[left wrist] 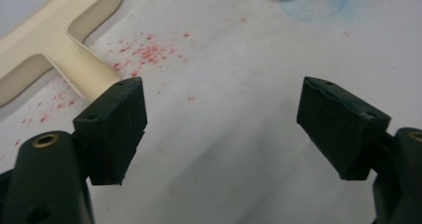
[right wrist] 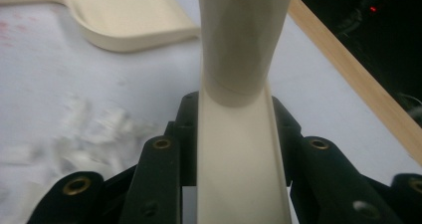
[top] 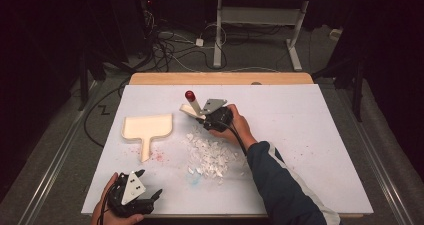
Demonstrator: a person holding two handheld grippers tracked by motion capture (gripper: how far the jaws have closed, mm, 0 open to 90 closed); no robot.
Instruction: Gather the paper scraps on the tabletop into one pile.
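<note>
A cream dustpan (top: 148,127) (left wrist: 59,30) (right wrist: 124,20) lies flat on the white table cover, left of centre, handle towards me. To its right is a loose pile of white scraps (top: 210,155) (right wrist: 74,129). My right gripper (top: 202,116) (right wrist: 234,104) hovers just behind the pile, shut on the cream handle of a small brush (top: 194,105) (right wrist: 239,59) with a red tip (top: 190,95). The brush stands tilted above the table. My left gripper (top: 150,182) (left wrist: 221,119) rests near the front left edge, open, with bare table between its jaws.
Red specks (top: 157,156) (left wrist: 149,52) dot the cover by the dustpan's handle, and a faint blue smudge (top: 195,181) (left wrist: 318,5) lies in front of the scraps. The wooden table edge (top: 220,78) (right wrist: 348,69) runs along the far side. Cables and a desk frame (top: 260,30) sit on the floor beyond.
</note>
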